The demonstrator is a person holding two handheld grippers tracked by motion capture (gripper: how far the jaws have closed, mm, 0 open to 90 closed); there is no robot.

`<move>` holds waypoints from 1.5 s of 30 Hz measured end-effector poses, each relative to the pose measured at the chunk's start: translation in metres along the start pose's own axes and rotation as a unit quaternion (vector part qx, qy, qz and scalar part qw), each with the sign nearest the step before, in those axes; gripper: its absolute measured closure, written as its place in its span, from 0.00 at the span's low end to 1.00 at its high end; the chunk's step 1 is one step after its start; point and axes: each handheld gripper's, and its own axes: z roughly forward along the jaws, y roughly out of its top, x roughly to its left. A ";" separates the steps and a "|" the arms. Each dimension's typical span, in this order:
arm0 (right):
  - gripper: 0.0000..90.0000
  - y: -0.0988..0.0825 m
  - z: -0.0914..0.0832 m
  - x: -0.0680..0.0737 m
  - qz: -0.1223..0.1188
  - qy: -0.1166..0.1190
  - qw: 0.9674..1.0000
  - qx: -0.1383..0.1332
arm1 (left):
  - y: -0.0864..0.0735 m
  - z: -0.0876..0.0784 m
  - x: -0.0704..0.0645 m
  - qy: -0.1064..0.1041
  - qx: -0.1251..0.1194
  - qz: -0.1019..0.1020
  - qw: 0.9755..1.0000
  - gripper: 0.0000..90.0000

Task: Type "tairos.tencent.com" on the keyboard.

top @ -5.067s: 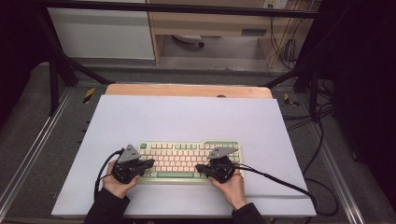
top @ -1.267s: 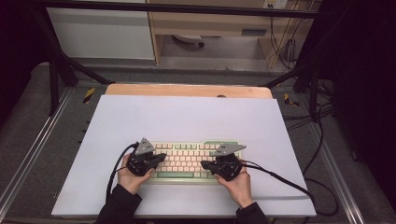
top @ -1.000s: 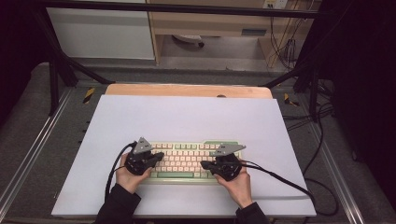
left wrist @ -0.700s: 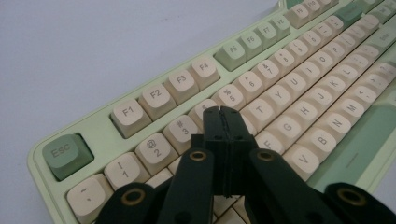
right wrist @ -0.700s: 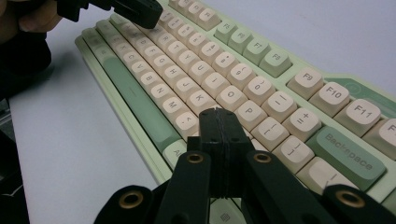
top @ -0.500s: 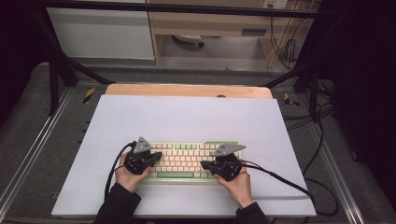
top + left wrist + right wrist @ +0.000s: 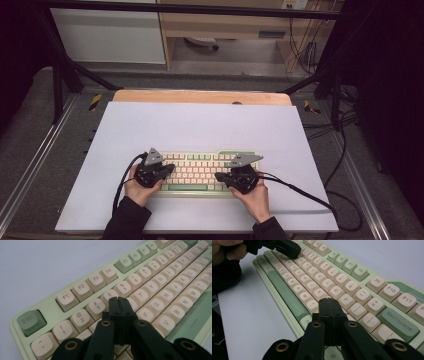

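Note:
A pale green keyboard with cream and green keys lies on the white table top, near its front edge. My left gripper is over the keyboard's left end and points right. Its jaws are shut with nothing between them, tips just above the number and letter rows of the keyboard. My right gripper is over the right end and points left. It too is shut and empty, tips over letter keys of the keyboard. The left gripper also shows at the far end in the right gripper view.
A wooden strip borders the table's far edge. Black cables trail from the right gripper across the mat to the right. Metal frame rails run along both sides. Shelving stands beyond the table.
Since about five seconds ago, the left gripper has shifted right onto the keyboard's left end. Over the last second, neither hand nor the keyboard has moved.

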 end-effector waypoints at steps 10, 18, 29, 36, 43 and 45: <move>1.00 0.000 0.001 0.001 0.003 0.006 1.000 -0.004 | 0.002 -0.008 -0.001 -0.006 -0.008 0.001 1.000 1.00; 1.00 0.002 0.003 0.003 0.001 0.010 1.000 -0.007 | -0.001 -0.020 0.003 -0.016 -0.017 -0.002 1.000 1.00; 1.00 0.007 0.009 0.011 -0.003 0.017 1.000 -0.006 | -0.007 -0.031 0.008 -0.014 -0.020 -0.013 1.000 1.00; 1.00 0.012 0.017 0.016 -0.006 0.023 1.000 -0.001 | -0.012 -0.037 0.013 -0.012 -0.021 -0.018 1.000 1.00; 1.00 0.019 0.026 0.025 -0.011 0.031 0.999 0.001 | -0.016 -0.041 0.018 -0.011 -0.024 -0.025 0.999 1.00; 1.00 0.020 0.028 0.026 -0.014 0.032 0.999 -0.001 | -0.016 -0.041 0.019 -0.014 -0.026 -0.029 0.999 1.00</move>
